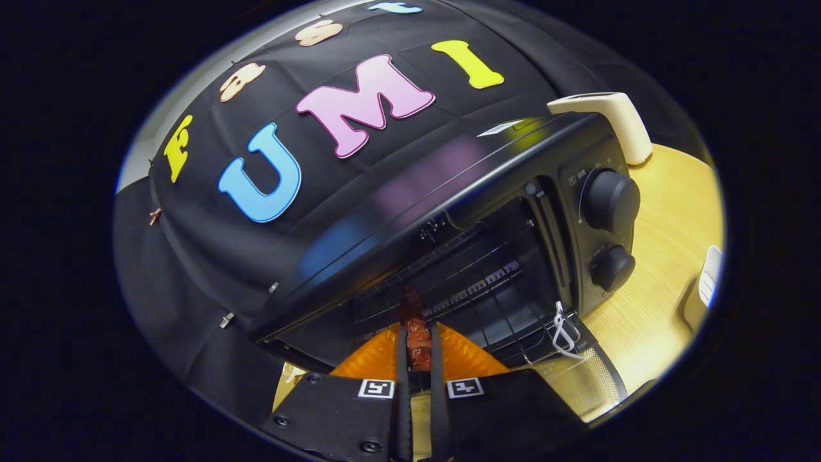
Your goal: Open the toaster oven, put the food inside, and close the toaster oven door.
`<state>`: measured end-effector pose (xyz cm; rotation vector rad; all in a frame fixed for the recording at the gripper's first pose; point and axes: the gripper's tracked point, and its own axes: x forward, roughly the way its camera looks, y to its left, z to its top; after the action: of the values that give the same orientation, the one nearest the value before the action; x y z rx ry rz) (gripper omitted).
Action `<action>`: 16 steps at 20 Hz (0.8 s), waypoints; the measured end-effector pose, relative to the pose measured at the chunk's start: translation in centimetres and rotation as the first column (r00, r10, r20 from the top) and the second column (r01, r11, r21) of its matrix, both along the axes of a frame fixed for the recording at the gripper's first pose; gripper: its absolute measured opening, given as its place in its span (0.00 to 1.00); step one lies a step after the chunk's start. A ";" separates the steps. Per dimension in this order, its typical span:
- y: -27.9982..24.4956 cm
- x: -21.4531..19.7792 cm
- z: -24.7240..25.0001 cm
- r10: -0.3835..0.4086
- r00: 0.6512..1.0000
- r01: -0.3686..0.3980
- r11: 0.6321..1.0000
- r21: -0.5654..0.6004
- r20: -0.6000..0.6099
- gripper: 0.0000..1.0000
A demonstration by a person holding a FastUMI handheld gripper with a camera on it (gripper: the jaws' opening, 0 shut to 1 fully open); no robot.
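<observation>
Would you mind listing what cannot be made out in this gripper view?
- Orange plate: its near part is hidden behind the gripper.
- Food pinched between the fingers: too small and dark to identify.
- Toaster oven interior: its back is too dark to see.
- Open door: partly hidden by the gripper body.
- Markings around the two knobs: too small to read.

A staged recording booth: black cloth wall [211,256] across the frame's left, toaster oven [462,244] on a wooden worktop [667,218] at right.

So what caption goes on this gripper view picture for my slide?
Tool shut on a reddish-brown piece of food, over an orange plate, at the open black toaster oven.
</observation>
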<state>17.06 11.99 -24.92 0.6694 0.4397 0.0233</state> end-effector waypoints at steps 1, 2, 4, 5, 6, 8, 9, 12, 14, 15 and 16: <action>-0.1 0.2 0.1 -0.002 1.000 0.002 1.000 -0.014 0.003 0.16; -0.4 0.1 0.0 -0.003 1.000 0.004 0.999 -0.044 0.006 0.17; -0.7 0.0 -0.1 -0.001 1.000 0.002 0.995 -0.095 0.010 0.22; -0.7 -0.3 -0.1 0.003 1.000 -0.002 0.994 -0.112 0.009 0.23; -0.8 -0.5 0.1 0.011 1.000 -0.010 0.991 -0.130 0.009 0.32; -0.9 -1.1 -0.5 0.028 1.000 -0.028 0.986 -0.164 -0.007 0.66; -0.7 -1.7 -0.9 0.044 0.999 -0.047 0.983 -0.176 -0.020 0.82; -1.3 -3.7 -0.3 0.057 0.998 -0.065 0.965 -0.254 -0.038 0.98; -1.4 -4.9 0.7 0.071 0.997 -0.078 0.954 -0.290 -0.034 0.98; -1.4 -5.5 0.9 0.083 0.996 -0.093 0.946 -0.310 -0.045 0.98; -1.5 -6.1 1.0 0.100 0.993 -0.116 0.938 -0.328 -0.064 0.98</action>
<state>10.96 10.49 -23.96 0.3140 0.5110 0.0370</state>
